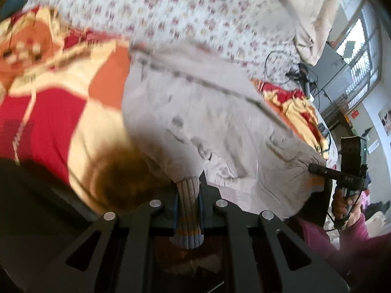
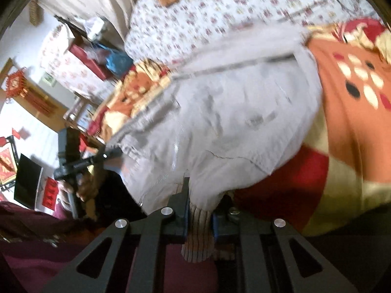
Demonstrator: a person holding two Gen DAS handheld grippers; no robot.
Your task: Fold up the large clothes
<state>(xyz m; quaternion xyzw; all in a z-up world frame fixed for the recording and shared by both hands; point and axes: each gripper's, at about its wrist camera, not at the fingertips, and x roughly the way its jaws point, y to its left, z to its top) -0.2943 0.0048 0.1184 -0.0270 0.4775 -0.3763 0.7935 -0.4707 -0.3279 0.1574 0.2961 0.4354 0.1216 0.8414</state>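
Note:
A large pale grey jacket [image 1: 207, 112] with a dark zip line lies spread on the bed, also in the right wrist view [image 2: 232, 112]. My left gripper [image 1: 189, 195] is shut on a ribbed striped cuff [image 1: 188, 217] of the jacket at its near edge. My right gripper [image 2: 201, 207] is shut on another ribbed knit cuff [image 2: 199, 234] of the same jacket. The right gripper also shows in the left wrist view [image 1: 315, 168] at the jacket's right edge. The left gripper shows in the right wrist view [image 2: 97, 157] at its left edge. Both views are blurred.
A red, orange and cream blanket [image 1: 48, 112] lies under the jacket, over a floral sheet [image 1: 171, 12]. Cables and a dark device [image 1: 300, 73] lie on the bed's right side. A window [image 1: 359, 56], a dark screen [image 2: 27, 180] and cluttered boxes [image 2: 92, 58] surround the bed.

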